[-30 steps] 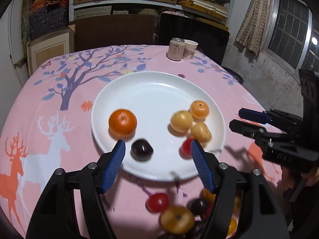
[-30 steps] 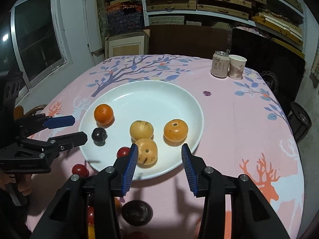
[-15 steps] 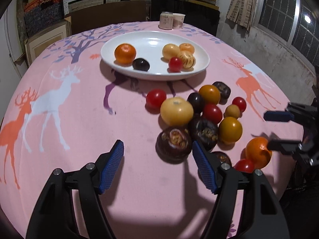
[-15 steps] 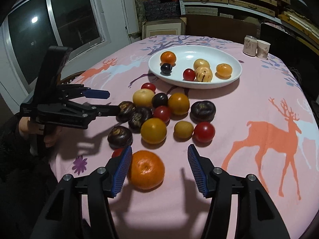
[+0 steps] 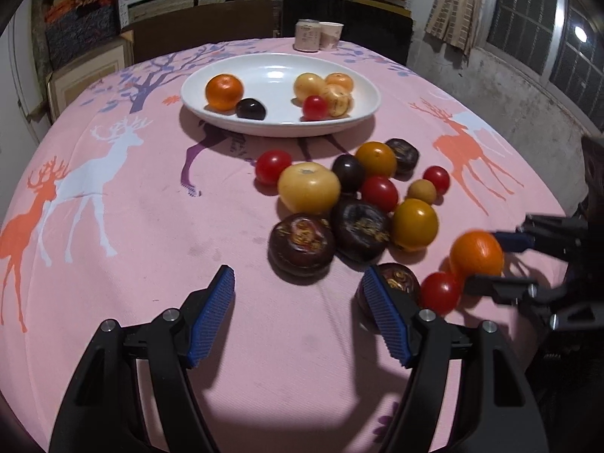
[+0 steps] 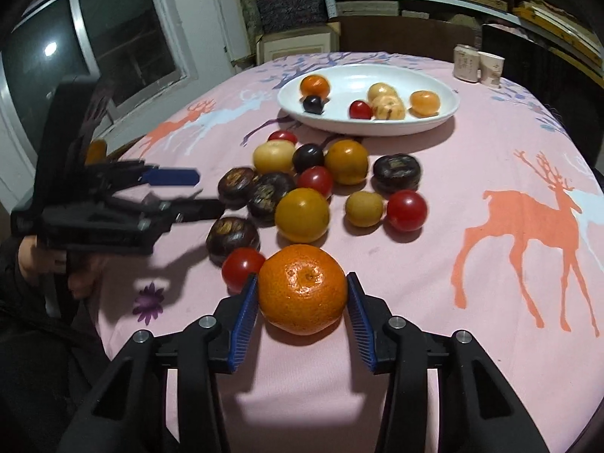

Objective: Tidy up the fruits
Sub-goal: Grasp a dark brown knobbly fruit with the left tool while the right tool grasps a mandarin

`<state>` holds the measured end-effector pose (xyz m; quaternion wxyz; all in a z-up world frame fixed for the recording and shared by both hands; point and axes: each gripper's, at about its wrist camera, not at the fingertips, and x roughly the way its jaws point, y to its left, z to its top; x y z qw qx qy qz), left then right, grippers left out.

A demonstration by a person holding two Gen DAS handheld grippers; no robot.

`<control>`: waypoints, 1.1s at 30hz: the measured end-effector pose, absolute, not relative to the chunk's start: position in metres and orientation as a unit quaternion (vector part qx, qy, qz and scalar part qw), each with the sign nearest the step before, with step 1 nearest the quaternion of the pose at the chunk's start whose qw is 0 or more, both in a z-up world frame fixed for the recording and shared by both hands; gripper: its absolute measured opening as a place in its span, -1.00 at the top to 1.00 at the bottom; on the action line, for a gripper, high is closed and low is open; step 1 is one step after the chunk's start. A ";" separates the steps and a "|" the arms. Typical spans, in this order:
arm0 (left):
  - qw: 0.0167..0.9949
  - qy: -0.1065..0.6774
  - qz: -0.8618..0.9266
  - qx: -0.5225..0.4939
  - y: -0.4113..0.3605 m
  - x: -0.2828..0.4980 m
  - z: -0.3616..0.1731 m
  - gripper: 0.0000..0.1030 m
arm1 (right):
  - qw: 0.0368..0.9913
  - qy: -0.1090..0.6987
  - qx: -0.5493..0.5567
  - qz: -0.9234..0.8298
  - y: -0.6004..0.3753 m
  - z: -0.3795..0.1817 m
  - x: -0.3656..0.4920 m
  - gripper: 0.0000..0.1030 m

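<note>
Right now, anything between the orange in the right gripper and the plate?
Yes. The right gripper has its pads against the orange on the cloth. The loose fruit pile lies on the table directly between it and the white plate. Going over the pile looks clear.

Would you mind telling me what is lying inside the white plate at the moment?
The white plate holds six fruits: two oranges, a dark plum, a red tomato and two yellowish fruits. The rear yellowish fruit is partly hidden by the front one.
</note>
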<state>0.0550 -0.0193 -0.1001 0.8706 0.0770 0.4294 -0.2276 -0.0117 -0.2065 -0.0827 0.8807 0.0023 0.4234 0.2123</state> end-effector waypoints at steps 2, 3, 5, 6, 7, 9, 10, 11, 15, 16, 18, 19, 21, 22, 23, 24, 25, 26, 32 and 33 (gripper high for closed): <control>0.868 0.426 -0.242 0.085 -0.025 0.048 -0.098 -0.35 | 0.886 0.415 0.020 0.205 -0.216 -0.079 -0.013 0.11; 0.868 0.423 -0.245 0.089 -0.028 0.045 -0.097 -0.35 | 0.889 0.412 0.025 0.200 -0.220 -0.078 -0.013 0.10; 0.867 0.418 -0.254 0.096 -0.034 0.038 -0.095 -0.35 | 0.890 0.410 0.029 0.194 -0.226 -0.077 -0.014 0.10; 0.866 0.416 -0.258 0.099 -0.037 0.035 -0.094 -0.35 | 0.890 0.411 0.031 0.193 -0.228 -0.078 -0.014 0.10; 0.865 0.415 -0.263 0.102 -0.039 0.032 -0.094 -0.35 | 0.890 0.412 0.033 0.192 -0.230 -0.079 -0.015 0.10; 0.862 0.415 -0.270 0.109 -0.046 0.029 -0.096 -0.35 | 0.890 0.414 0.037 0.189 -0.232 -0.080 -0.014 0.10; 0.859 0.419 -0.274 0.112 -0.051 0.028 -0.098 -0.35 | 0.889 0.415 0.041 0.190 -0.233 -0.081 -0.014 0.10; 0.858 0.420 -0.273 0.113 -0.054 0.028 -0.101 -0.35 | 0.888 0.416 0.046 0.190 -0.235 -0.081 -0.014 0.10; 0.866 0.415 -0.249 0.124 -0.062 0.030 -0.108 -0.16 | 0.889 0.414 0.051 0.189 -0.238 -0.081 -0.017 0.10; 0.858 0.428 -0.257 0.122 -0.064 0.033 -0.113 0.12 | 0.889 0.414 0.051 0.189 -0.238 -0.081 -0.018 0.10; 0.858 0.422 -0.259 0.135 -0.068 0.029 -0.116 0.14 | 0.890 0.413 0.052 0.187 -0.240 -0.080 -0.019 0.10; 0.858 0.421 -0.261 0.137 -0.069 0.028 -0.116 0.14 | 0.890 0.413 0.052 0.186 -0.241 -0.080 -0.019 0.10; 0.857 0.422 -0.265 0.131 -0.069 0.028 -0.116 0.14 | 0.891 0.411 0.054 0.185 -0.243 -0.079 -0.019 0.10; 0.858 0.422 -0.265 0.127 -0.068 0.028 -0.116 0.14 | 0.892 0.409 0.055 0.186 -0.243 -0.078 -0.020 0.10; 0.858 0.422 -0.264 0.123 -0.067 0.029 -0.116 0.14 | 0.892 0.409 0.055 0.186 -0.243 -0.078 -0.020 0.10; 0.859 0.422 -0.262 0.122 -0.067 0.029 -0.116 0.14 | 0.892 0.408 0.055 0.188 -0.243 -0.078 -0.021 0.10; 0.860 0.421 -0.262 0.122 -0.067 0.029 -0.116 0.14 | 0.892 0.408 0.054 0.189 -0.242 -0.078 -0.021 0.10; 0.860 0.420 -0.262 0.123 -0.068 0.029 -0.116 0.14 | 0.892 0.408 0.053 0.190 -0.242 -0.078 -0.021 0.10; 0.862 0.415 -0.263 0.125 -0.068 0.027 -0.117 0.14 | 0.891 0.410 0.052 0.188 -0.241 -0.079 -0.021 0.10; 0.863 0.415 -0.259 0.122 -0.066 0.028 -0.117 0.20 | 0.891 0.410 0.052 0.187 -0.241 -0.078 -0.021 0.10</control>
